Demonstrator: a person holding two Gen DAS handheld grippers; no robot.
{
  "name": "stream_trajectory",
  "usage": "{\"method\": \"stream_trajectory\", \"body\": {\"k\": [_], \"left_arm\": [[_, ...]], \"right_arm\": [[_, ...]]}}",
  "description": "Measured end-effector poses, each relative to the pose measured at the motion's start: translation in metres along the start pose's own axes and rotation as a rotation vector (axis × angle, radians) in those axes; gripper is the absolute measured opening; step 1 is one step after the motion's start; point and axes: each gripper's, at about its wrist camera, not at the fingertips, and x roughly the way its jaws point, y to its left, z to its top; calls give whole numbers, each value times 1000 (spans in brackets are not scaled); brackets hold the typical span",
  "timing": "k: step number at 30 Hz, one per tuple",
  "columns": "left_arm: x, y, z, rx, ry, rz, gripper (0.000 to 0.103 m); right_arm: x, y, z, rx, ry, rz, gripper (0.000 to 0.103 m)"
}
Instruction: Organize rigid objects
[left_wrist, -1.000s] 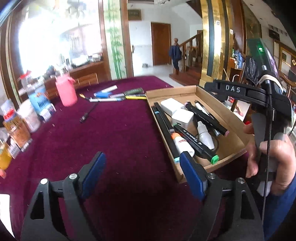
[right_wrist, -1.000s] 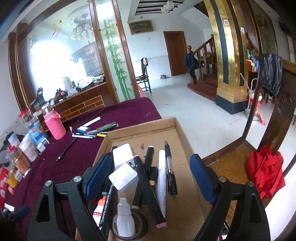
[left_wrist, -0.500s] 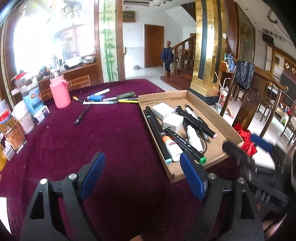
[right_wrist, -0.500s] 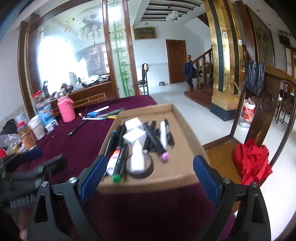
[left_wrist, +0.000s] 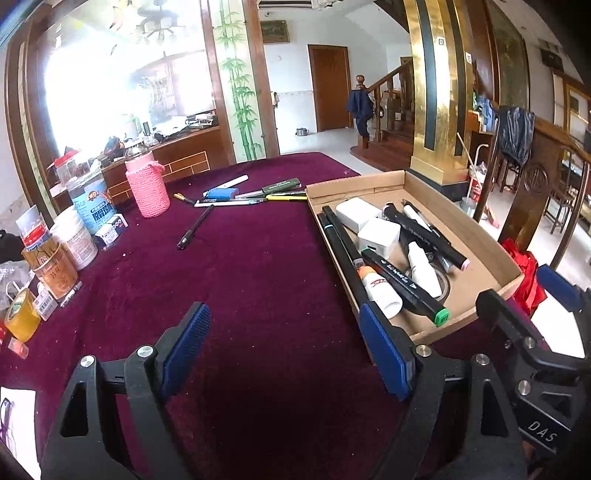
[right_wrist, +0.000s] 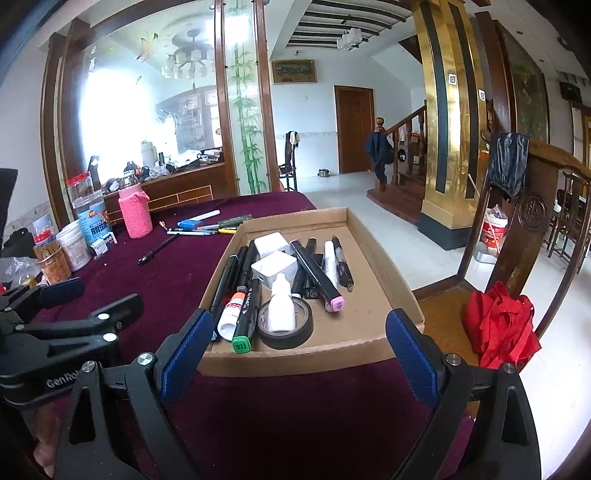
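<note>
A cardboard tray (left_wrist: 491, 251) (right_wrist: 384, 273) sits at the table's right edge. It holds markers (left_wrist: 404, 282) (right_wrist: 317, 273), two white chargers (left_wrist: 378, 236) (right_wrist: 275, 267), a white dropper bottle (right_wrist: 281, 308) on a black tape roll (right_wrist: 286, 332), and a glue stick (right_wrist: 232, 312). A black pen (left_wrist: 195, 227) (right_wrist: 158, 250) lies loose on the maroon cloth. More pens and a blue eraser (left_wrist: 221, 194) (right_wrist: 190, 223) lie farther back. My left gripper (left_wrist: 286, 349) is open and empty over bare cloth. My right gripper (right_wrist: 295, 358) is open and empty just before the tray's near wall.
A pink knitted jar (left_wrist: 146, 188) (right_wrist: 135, 212), tins and bottles (left_wrist: 88, 206) crowd the table's left side. A wooden chair (right_wrist: 517, 240) with red cloth (right_wrist: 498, 325) stands right of the table. The right gripper also shows in the left wrist view (left_wrist: 532, 321).
My right gripper has pulled back from over the tray to its near edge and lowered. The left gripper's view has shifted slightly; both stay open.
</note>
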Motion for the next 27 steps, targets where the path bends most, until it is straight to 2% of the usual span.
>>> {"method": "stream_trajectory", "body": {"k": [27], "left_arm": [[1,-3,-1,30,1,23,83]], "right_arm": [[1,1,0,-11,10,-6,92]]}}
